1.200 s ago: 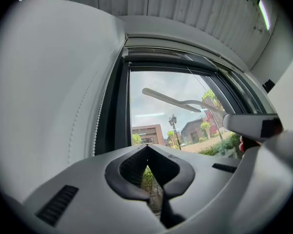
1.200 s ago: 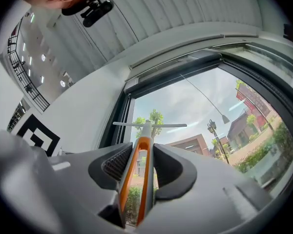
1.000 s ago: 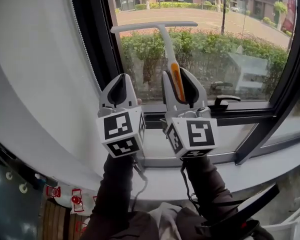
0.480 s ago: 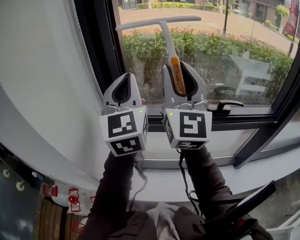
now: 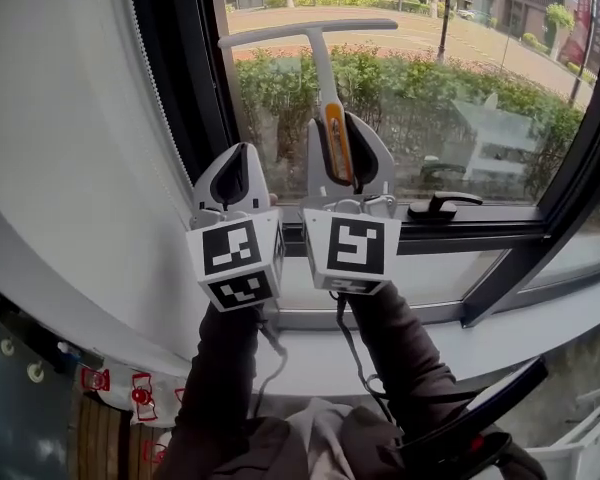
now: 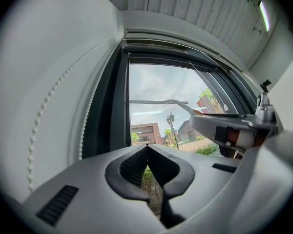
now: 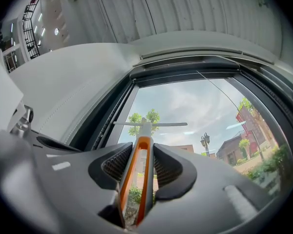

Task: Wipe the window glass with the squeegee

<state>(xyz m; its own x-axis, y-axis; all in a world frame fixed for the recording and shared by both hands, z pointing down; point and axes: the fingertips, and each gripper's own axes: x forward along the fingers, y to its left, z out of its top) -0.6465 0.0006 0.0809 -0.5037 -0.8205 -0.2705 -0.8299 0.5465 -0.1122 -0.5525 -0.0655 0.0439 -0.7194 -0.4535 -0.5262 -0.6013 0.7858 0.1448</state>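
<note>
A squeegee with a white T-shaped blade and a grey-and-orange handle stands upright against the window glass. My right gripper is shut on its handle, and the blade lies level near the pane's left side. My left gripper hangs just left of it, beside the dark window frame, shut with nothing between its jaws. In the left gripper view the gripper points at the glass, and the squeegee blade shows up to the right.
A white wall or blind with a bead cord runs along the left. A black window handle sits on the lower frame to the right. The white sill runs below. Hedges and buildings lie outside.
Both grippers have shifted slightly left and up along the glass, and the squeegee blade has risen with the right gripper. Both jaws stay as they were.
</note>
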